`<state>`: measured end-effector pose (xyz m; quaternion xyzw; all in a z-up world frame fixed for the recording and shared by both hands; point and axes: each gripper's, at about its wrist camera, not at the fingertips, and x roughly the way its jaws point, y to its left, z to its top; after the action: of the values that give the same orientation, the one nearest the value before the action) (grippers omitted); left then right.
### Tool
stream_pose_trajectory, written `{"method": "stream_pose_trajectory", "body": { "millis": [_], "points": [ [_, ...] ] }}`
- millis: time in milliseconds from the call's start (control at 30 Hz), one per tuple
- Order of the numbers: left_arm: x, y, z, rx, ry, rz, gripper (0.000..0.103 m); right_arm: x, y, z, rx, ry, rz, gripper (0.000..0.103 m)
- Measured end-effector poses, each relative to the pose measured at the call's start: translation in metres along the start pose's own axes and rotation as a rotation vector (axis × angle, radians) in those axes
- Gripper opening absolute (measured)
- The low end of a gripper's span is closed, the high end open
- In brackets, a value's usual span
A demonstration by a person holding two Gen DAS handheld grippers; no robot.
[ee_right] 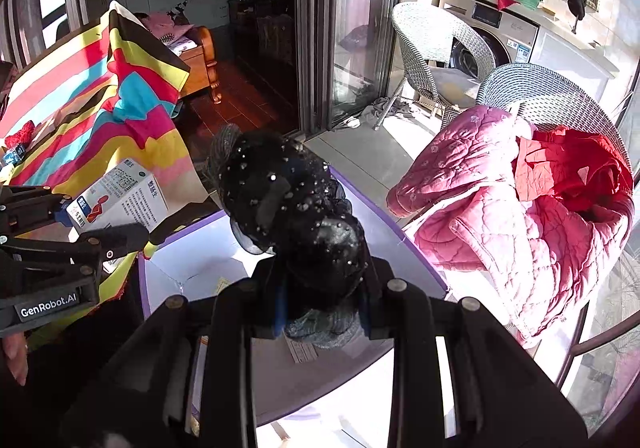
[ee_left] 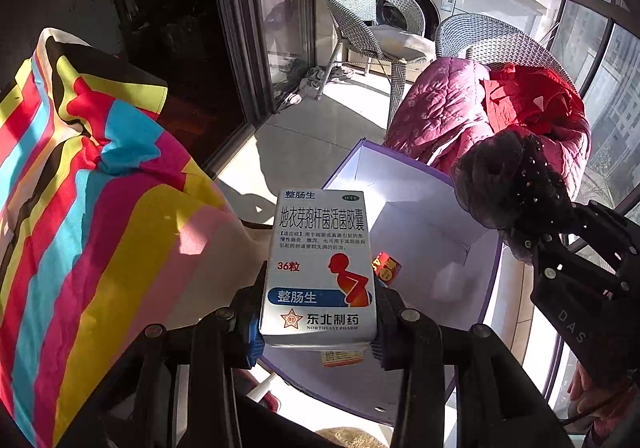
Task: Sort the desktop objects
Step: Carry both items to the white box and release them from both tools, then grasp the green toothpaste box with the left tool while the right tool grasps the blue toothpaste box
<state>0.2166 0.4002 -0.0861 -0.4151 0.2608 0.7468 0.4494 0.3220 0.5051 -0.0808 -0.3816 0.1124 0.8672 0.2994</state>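
Left wrist view: the left tool was clamped on a white medicine box, held over an open purple bin. A few small packets already lay inside, so sorting looked partly done, with this box not yet dropped. A striped cloth covered the counter at left.

Right wrist view: the right tool was clamped on a black beaded hair piece, also above the bin. Beyond stood wicker chairs, a pink quilt and a washing machine on a sunlit balcony.
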Motion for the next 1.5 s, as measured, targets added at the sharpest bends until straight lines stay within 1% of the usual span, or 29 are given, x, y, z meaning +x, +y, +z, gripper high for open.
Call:
{"method": "stream_pose_trajectory", "body": {
  "millis": [133, 300, 367, 400, 433, 467, 500, 533, 567, 633, 700, 800, 1000, 1100, 1200, 1267, 1333, 1367, 1500],
  "points": [
    [0.01, -0.006, 0.01, 0.007, 0.007, 0.007, 0.041, 0.003, -0.007, -0.006, 0.021, 0.011, -0.004, 0.03],
    [0.016, -0.011, 0.006, 0.003, 0.026, -0.003, 0.042, 0.008, -0.019, -0.006, 0.053, 0.017, -0.015, 0.031],
    [0.016, -0.012, 0.006, -0.003, 0.025, 0.002, 0.042, 0.01, -0.021, -0.005, 0.061, 0.022, -0.02, 0.034],
    [0.017, -0.011, 0.006, -0.005, 0.026, 0.008, 0.045, 0.012, -0.022, -0.004, 0.061, 0.03, -0.021, 0.037],
    [0.016, -0.01, 0.007, -0.009, 0.024, 0.012, 0.053, 0.013, -0.022, -0.004, 0.064, 0.037, -0.023, 0.047],
    [0.015, -0.009, 0.007, -0.013, 0.019, 0.019, 0.058, 0.014, -0.023, -0.004, 0.072, 0.04, -0.021, 0.059],
    [0.014, -0.008, 0.008, -0.018, 0.01, 0.025, 0.066, 0.013, -0.024, -0.004, 0.081, 0.037, -0.017, 0.064],
    [0.012, -0.007, 0.008, -0.02, -0.002, 0.028, 0.069, 0.012, -0.024, -0.004, 0.087, 0.034, -0.015, 0.07],
    [0.01, -0.006, 0.008, -0.021, -0.008, 0.031, 0.07, 0.012, -0.024, -0.004, 0.088, 0.032, -0.018, 0.071],
    [0.007, -0.005, 0.009, -0.02, -0.018, 0.043, 0.076, 0.011, -0.025, -0.003, 0.091, 0.03, -0.021, 0.071],
    [0.004, -0.006, 0.008, -0.014, -0.032, 0.05, 0.079, 0.011, -0.026, -0.002, 0.097, 0.031, -0.022, 0.072],
    [0.001, -0.005, 0.007, -0.013, -0.041, 0.052, 0.08, 0.01, -0.028, 0.001, 0.107, 0.03, -0.018, 0.072],
    [-0.008, 0.01, 0.001, -0.063, -0.039, 0.035, 0.08, 0.001, -0.016, 0.014, 0.083, 0.0, -0.002, 0.072],
    [-0.024, 0.027, -0.006, -0.108, -0.063, 0.034, 0.08, -0.006, 0.002, 0.028, 0.057, -0.034, 0.025, 0.072],
    [-0.051, 0.058, -0.019, -0.152, -0.113, 0.059, 0.08, -0.014, 0.035, 0.046, -0.009, -0.072, 0.071, 0.072],
    [-0.07, 0.086, -0.031, -0.198, -0.149, 0.104, 0.083, -0.018, 0.061, 0.057, -0.056, -0.096, 0.118, 0.073],
    [-0.088, 0.118, -0.047, -0.26, -0.169, 0.155, 0.084, -0.021, 0.091, 0.068, -0.103, -0.11, 0.179, 0.079],
    [-0.097, 0.138, -0.058, -0.302, -0.176, 0.189, 0.084, -0.021, 0.109, 0.073, -0.131, -0.118, 0.217, 0.08],
    [-0.121, 0.211, -0.107, -0.475, -0.167, 0.307, 0.084, -0.018, 0.186, 0.084, -0.257, -0.124, 0.335, 0.08]
  ]
}}
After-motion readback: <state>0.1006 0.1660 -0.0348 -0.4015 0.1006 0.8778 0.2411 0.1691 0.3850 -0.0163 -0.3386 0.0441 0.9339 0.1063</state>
